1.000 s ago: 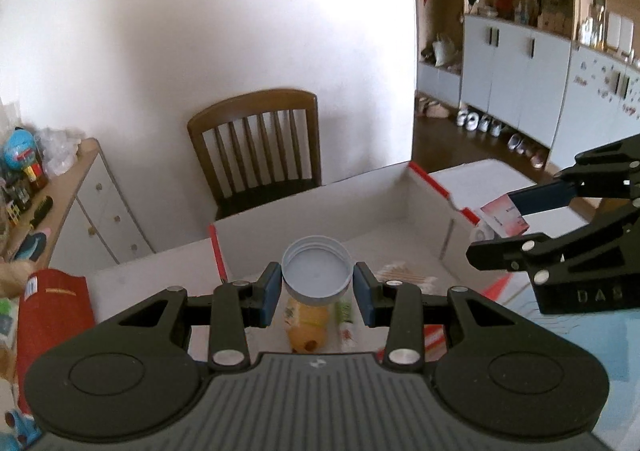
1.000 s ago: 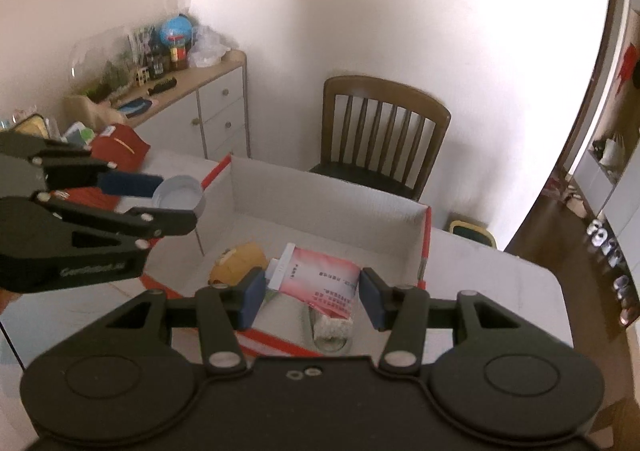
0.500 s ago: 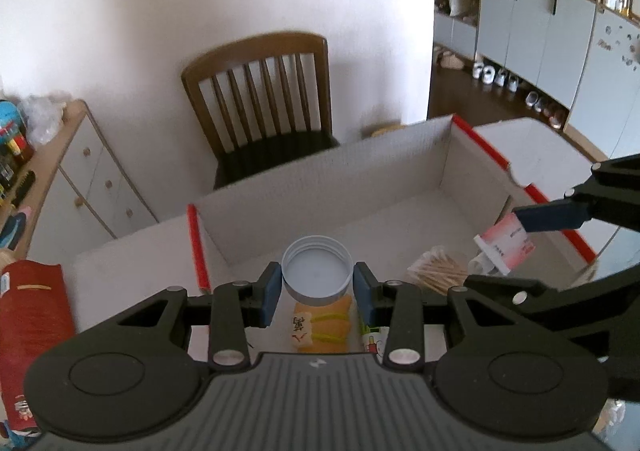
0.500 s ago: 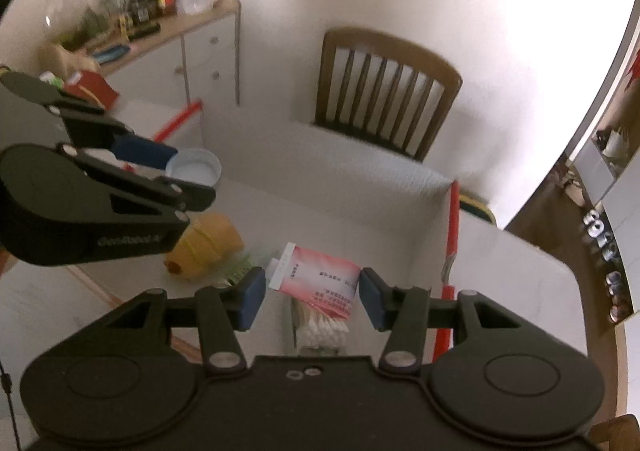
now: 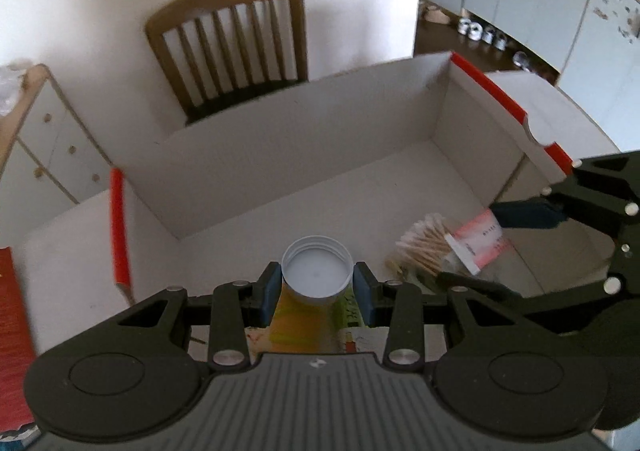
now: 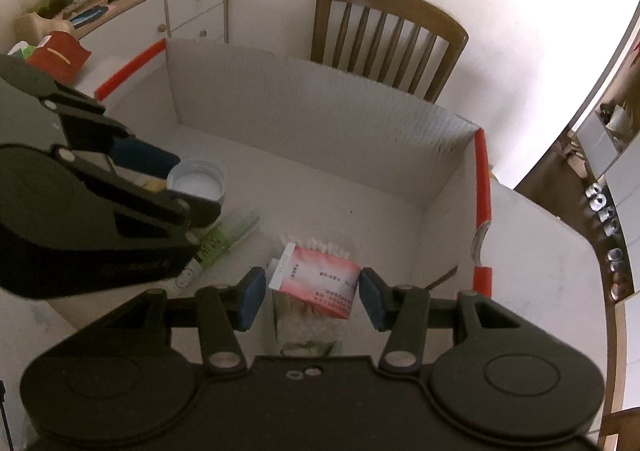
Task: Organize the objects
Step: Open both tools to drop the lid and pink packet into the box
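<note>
My left gripper (image 5: pixel 318 285) is shut on a round white lid (image 5: pixel 316 275), hollow side up, low over the near left of a white cardboard box (image 5: pixel 300 155) with red-edged flaps. Beneath the lid lie a yellow packet (image 5: pixel 300 323) and a green tube (image 6: pixel 224 239). My right gripper (image 6: pixel 312 291) is shut on a pink and white packet (image 6: pixel 316 279), just above a bag of cotton swabs (image 6: pixel 316 243) on the box floor. The right wrist view shows the left gripper (image 6: pixel 188 187) with the lid (image 6: pixel 196 181). The left wrist view shows the right gripper (image 5: pixel 492 247) with its packet (image 5: pixel 480 241) beside the swabs (image 5: pixel 420 247).
A wooden chair (image 5: pixel 232 39) stands behind the box against the white wall. A sideboard (image 6: pixel 192 7) with bottles and clutter is at the left. A red carton (image 6: pixel 60 53) lies on the table left of the box. White cupboards and shoes are at the far right.
Both grippers have sunk and tilted down into the box, each keeping its load. The box floor and its contents now fill more of both views.
</note>
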A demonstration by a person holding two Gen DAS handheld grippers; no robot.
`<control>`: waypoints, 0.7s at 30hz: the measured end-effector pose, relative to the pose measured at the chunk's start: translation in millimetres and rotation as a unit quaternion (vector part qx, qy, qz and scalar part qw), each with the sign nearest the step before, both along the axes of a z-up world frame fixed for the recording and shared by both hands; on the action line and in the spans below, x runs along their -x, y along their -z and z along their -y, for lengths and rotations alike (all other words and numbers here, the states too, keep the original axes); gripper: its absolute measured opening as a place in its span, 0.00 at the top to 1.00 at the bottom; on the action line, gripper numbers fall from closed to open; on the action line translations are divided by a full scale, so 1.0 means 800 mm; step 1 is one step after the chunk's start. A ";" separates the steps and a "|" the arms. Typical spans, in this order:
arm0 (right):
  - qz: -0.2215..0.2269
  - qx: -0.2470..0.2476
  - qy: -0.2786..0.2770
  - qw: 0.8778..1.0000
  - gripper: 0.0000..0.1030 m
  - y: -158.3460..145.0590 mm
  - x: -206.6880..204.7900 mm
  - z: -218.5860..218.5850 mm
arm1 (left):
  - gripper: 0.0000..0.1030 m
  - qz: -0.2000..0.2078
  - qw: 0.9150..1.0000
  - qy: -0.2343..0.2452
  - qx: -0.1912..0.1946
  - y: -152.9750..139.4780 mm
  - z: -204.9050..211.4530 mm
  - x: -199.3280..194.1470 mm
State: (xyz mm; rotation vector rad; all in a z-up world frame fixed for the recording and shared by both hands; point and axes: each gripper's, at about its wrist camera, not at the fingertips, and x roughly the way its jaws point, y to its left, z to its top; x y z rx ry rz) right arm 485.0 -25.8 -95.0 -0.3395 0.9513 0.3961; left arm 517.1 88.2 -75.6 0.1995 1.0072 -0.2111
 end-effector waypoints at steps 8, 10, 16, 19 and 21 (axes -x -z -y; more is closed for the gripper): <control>-0.008 0.007 0.000 1.000 0.51 0.011 -0.005 -0.002 | 0.63 -0.029 0.999 0.022 0.010 0.012 0.011 -0.011; -0.005 0.011 -0.004 1.000 0.51 0.013 -0.005 -0.003 | 0.63 -0.030 0.999 0.028 0.008 0.014 0.015 -0.011; 0.001 0.013 -0.003 1.000 0.49 0.013 -0.001 -0.002 | 0.60 -0.034 0.999 0.024 0.021 0.013 0.015 -0.012; 0.008 0.016 -0.003 1.000 0.47 0.010 0.002 -0.001 | 0.51 -0.029 0.999 0.015 0.028 0.010 0.012 -0.010; 0.009 0.010 0.000 1.000 0.47 0.008 0.005 0.001 | 0.49 -0.022 0.999 0.015 0.034 0.006 0.009 -0.007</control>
